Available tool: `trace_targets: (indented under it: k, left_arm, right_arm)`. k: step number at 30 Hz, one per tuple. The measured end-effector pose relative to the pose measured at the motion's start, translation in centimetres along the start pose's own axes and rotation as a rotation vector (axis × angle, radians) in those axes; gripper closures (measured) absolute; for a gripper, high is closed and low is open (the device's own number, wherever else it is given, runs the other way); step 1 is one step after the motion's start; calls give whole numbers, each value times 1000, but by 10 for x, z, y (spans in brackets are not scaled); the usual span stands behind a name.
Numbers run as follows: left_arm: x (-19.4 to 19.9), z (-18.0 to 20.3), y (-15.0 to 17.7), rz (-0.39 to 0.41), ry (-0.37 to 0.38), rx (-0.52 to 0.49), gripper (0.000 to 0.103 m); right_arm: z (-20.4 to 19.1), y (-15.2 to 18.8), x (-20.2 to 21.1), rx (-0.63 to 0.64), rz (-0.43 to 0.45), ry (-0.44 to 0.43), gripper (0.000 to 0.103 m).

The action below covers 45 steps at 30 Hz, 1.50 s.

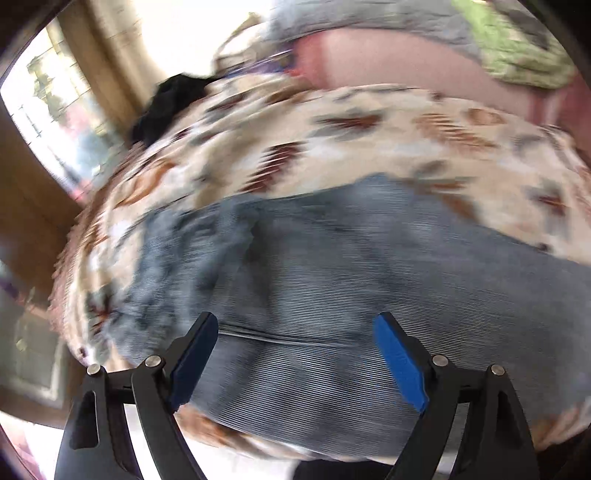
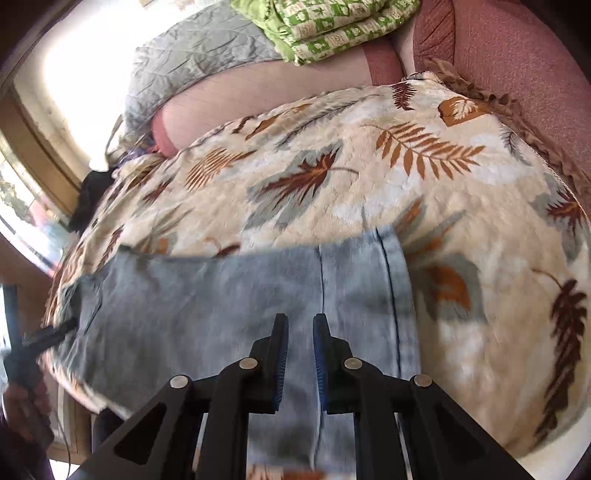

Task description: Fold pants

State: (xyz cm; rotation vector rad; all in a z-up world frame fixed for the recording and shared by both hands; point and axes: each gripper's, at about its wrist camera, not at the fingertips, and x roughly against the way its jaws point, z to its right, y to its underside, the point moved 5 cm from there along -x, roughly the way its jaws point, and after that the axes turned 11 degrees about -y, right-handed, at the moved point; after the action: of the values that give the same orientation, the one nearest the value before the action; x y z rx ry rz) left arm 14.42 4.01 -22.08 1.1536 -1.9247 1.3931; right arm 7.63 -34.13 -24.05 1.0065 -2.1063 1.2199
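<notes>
Faded blue denim pants (image 2: 229,314) lie spread across a leaf-print blanket (image 2: 332,173) on a bed. My right gripper (image 2: 300,321) sits over their right part. Its blue pads stand almost together, pinching the denim at a dark seam that runs into the narrow gap. In the blurred left wrist view my left gripper (image 1: 297,321) hovers open above the pants (image 1: 332,266) with nothing between its wide-set blue pads (image 1: 399,358). A black finger (image 2: 55,332) of that left gripper shows at the pants' left end in the right wrist view, with a hand (image 2: 22,406) below it.
A grey quilt (image 2: 192,55) and a green patterned bundle (image 2: 332,26) lie at the bed's far end. A pink upholstered headboard (image 2: 517,74) rises on the right. A dark garment (image 1: 170,107) lies at the blanket's far left, near a bright window (image 1: 44,110).
</notes>
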Motion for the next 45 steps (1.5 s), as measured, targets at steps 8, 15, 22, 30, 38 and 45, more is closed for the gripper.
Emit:
trace_targets:
  k: [8, 15, 22, 30, 38, 45]
  left_arm:
    - [26, 97, 20, 25, 85, -224, 16]
    - [30, 104, 34, -23, 71, -263, 16]
    - [62, 127, 27, 35, 154, -295, 16]
    - [90, 192, 27, 91, 234, -411, 16]
    - [72, 233, 39, 47, 214, -480, 16]
    - [70, 230, 38, 27, 214, -486, 16]
  right_arm:
    - [13, 49, 12, -27, -82, 20, 89]
    - [25, 55, 31, -47, -31, -26, 85]
    - [66, 41, 55, -218, 81, -99, 75]
    - [90, 34, 46, -342, 63, -190, 70]
    - [93, 31, 29, -336, 2, -175, 70]
    - [93, 24, 18, -327, -19, -165, 70]
